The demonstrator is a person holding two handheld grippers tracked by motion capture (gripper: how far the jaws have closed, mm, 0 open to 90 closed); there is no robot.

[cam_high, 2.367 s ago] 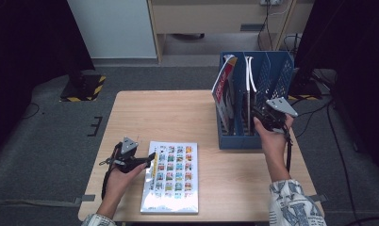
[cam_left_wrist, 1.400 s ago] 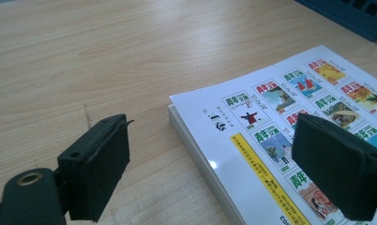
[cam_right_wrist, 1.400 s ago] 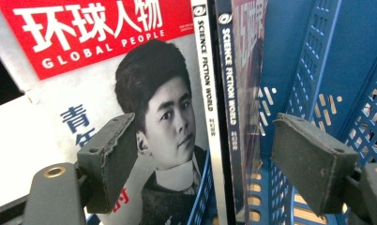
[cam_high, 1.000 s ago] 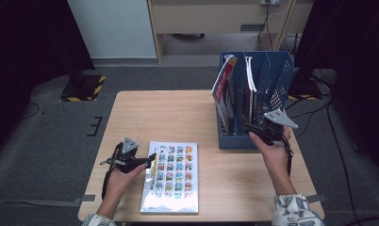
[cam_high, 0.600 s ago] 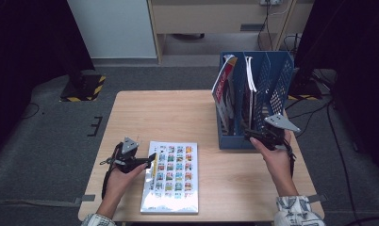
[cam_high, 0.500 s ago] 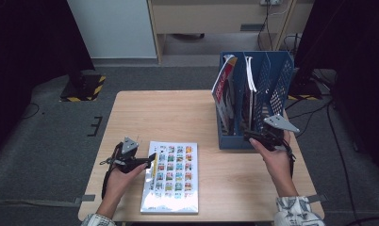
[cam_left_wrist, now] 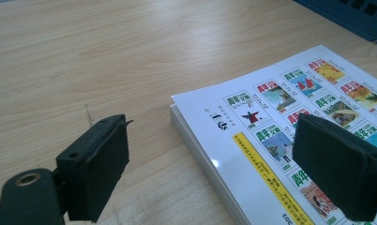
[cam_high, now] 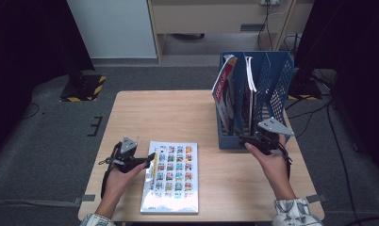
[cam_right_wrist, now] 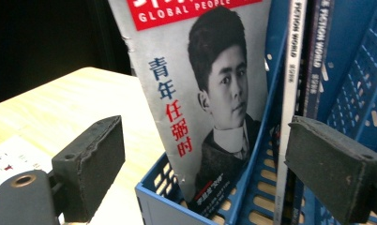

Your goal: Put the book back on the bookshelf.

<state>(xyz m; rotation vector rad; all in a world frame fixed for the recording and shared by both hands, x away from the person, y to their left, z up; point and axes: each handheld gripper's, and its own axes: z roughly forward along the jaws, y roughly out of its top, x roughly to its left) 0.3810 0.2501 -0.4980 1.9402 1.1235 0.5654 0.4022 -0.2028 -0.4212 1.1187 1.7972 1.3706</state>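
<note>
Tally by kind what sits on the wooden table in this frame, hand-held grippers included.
White-covered book lying flat with a grid of small colour pictures: 1
Blue perforated plastic file rack: 1
Magazines and books standing in the rack, red-and-grey portrait magazine among them: at least 3, the exact count is hidden
Black hand-held grippers, left and right: 2
Total: at least 7
</note>
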